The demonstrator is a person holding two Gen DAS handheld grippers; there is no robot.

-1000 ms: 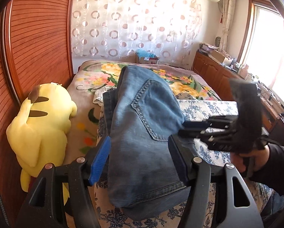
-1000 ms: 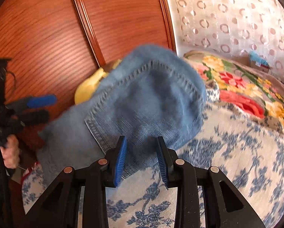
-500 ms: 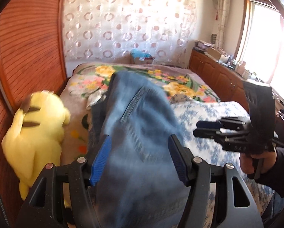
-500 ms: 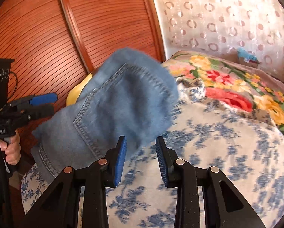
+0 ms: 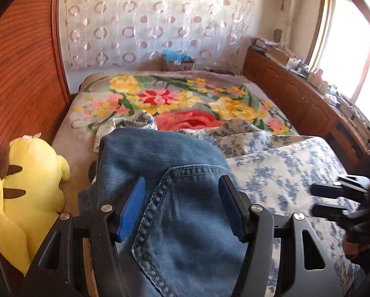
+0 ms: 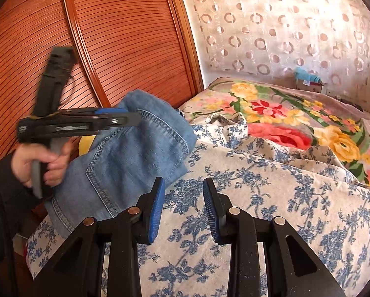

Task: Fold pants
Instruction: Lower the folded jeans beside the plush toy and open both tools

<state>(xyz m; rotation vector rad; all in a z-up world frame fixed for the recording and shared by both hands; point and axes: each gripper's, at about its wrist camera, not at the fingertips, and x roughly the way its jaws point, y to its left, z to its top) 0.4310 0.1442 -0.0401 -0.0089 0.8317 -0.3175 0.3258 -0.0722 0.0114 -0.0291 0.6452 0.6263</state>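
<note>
Jeans (image 5: 175,198) folded on the bed's blue-flowered sheet (image 6: 271,193), beside the yellow plush (image 5: 24,193). Left tongs (image 5: 182,205) spread over them, right tongs (image 6: 183,208) spread, empty. Press your fold flat, square edges.

Two wrist fisheyes, both angled down along their tongs over the bed (image 5: 160,99).
The left view sits close above the jeans (image 5: 185,222), facing the curtain (image 5: 160,24); the right view looks from beside them toward the wardrobe (image 6: 110,37). Both share jeans, floral blanket (image 6: 284,113) and curtain.
</note>
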